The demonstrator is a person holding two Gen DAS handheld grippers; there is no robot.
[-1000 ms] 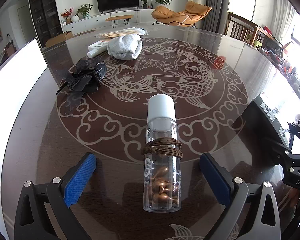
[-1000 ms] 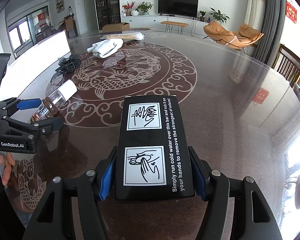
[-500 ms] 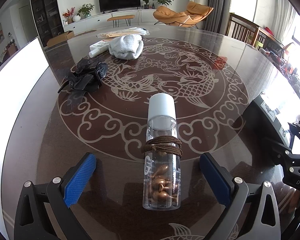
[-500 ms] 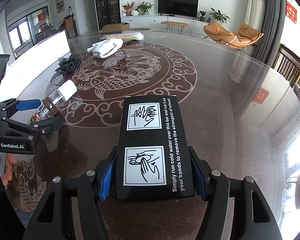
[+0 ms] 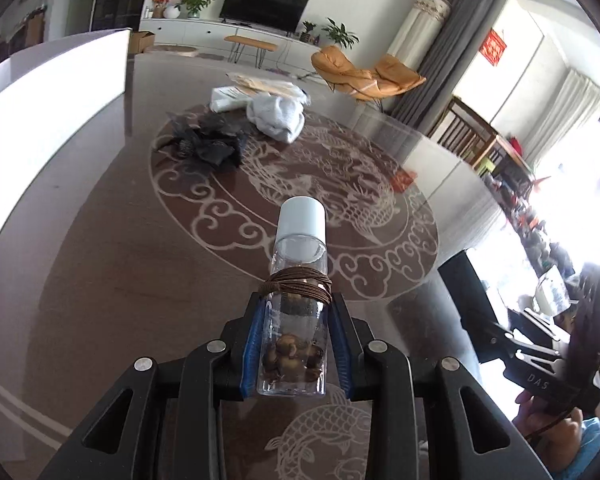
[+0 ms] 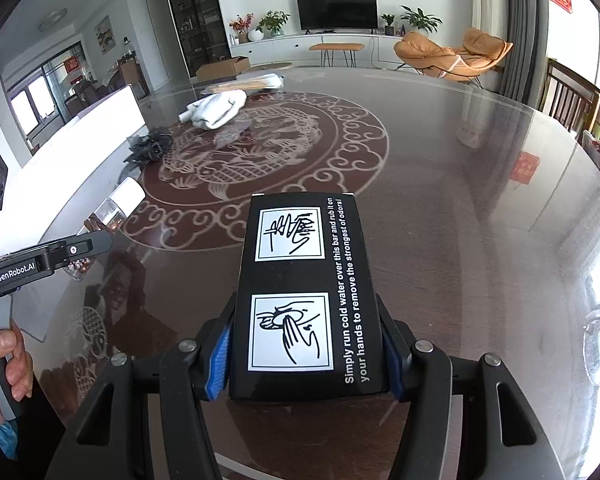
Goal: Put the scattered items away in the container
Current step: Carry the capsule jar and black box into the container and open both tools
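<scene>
A clear bottle with a white cap, a brown cord around it and brown capsules inside sits between the blue pads of my left gripper. The jaws are closing and the pads press on its sides. The right wrist view shows that bottle held off the dark round table. My right gripper is closing too, its pads tight against a black box with white hand-washing pictures. A white container stands along the table's left side.
Farther back on the table lie a crumpled black item, a white cloth and a clear bag of sticks. Wooden chairs stand at the right edge. A person's hand holds the left gripper's handle.
My left gripper went from wide open around the lying bottle to shut on it, then rose and rolled with the bottle. The right gripper stayed in place with the black box.
</scene>
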